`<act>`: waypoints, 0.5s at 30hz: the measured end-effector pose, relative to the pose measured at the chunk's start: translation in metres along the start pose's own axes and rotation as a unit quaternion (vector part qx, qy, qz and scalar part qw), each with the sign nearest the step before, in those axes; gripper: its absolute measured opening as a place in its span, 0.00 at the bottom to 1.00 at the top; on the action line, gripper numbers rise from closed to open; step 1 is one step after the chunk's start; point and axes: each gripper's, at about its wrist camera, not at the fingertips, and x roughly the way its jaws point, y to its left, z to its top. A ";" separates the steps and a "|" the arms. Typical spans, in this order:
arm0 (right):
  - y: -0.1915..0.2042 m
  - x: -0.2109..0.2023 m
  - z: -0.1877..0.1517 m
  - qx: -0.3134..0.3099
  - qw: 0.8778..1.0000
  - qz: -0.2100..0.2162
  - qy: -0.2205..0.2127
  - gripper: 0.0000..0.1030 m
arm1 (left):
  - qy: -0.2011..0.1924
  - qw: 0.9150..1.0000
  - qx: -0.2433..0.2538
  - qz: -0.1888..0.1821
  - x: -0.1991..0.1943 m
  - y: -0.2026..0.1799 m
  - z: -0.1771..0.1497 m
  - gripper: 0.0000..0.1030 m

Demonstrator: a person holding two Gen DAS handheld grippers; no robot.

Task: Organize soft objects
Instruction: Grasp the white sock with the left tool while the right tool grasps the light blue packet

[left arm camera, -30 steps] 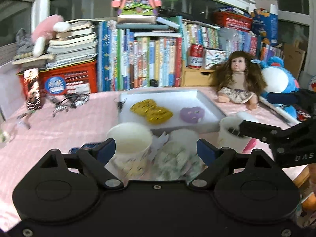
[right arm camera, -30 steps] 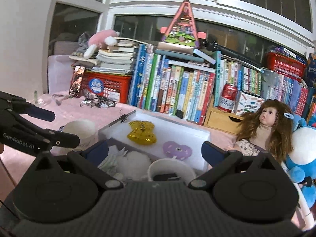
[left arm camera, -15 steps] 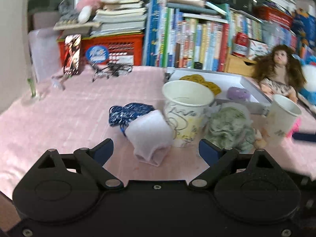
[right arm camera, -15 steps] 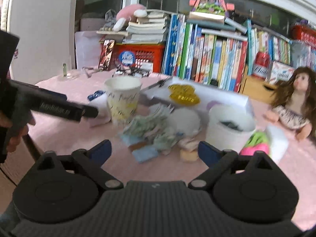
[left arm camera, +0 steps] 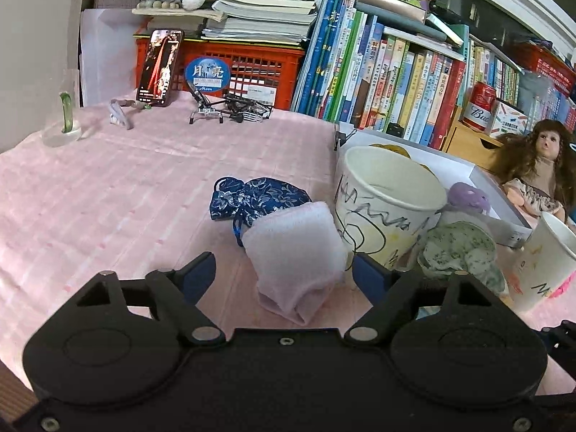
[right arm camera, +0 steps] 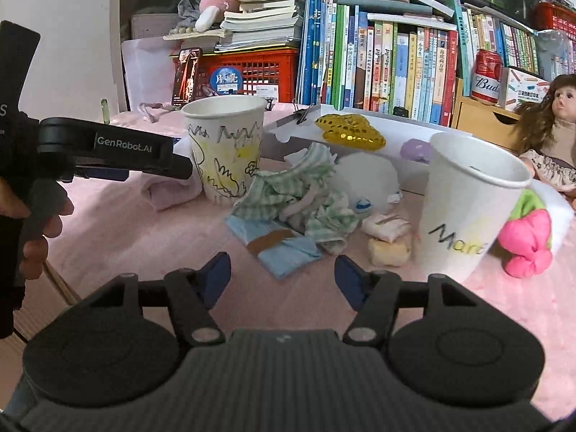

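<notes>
A folded pink cloth lies on the pink tablecloth between the jaws of my left gripper. The jaws are closing, and their pads stand clear of the cloth. Behind it lies a dark blue patterned pouch, and to its right stands a scribbled paper cup. My right gripper is also closing with nothing between its jaws. Just ahead of it lies a light blue cloth with a brown stripe, under a crumpled green checked cloth. A white plush ball and small rolled socks lie further right.
A second paper cup stands at the right beside a pink flower plush. A white tray holds gold and purple pieces. A doll, a row of books and a red crate line the back. A hand grips the left tool.
Both grippers have come down toward the table and their jaws have narrowed. The pink cloth now sits between the left jaws. The blue cloth is closer to the right jaws.
</notes>
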 end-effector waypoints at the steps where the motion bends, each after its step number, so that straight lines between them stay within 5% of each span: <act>1: 0.001 0.002 0.000 -0.001 1.000 -0.001 -0.001 0.72 | -0.001 1.000 0.001 0.001 0.001 0.000 0.000 0.76; 12: 0.003 0.025 0.010 -0.003 1.000 -0.008 -0.005 0.72 | 0.000 1.000 0.018 0.001 0.012 -0.004 -0.002 0.70; 15: 0.004 0.026 0.008 0.000 1.000 -0.008 -0.006 0.65 | 0.009 1.000 0.016 -0.014 0.013 -0.002 -0.003 0.48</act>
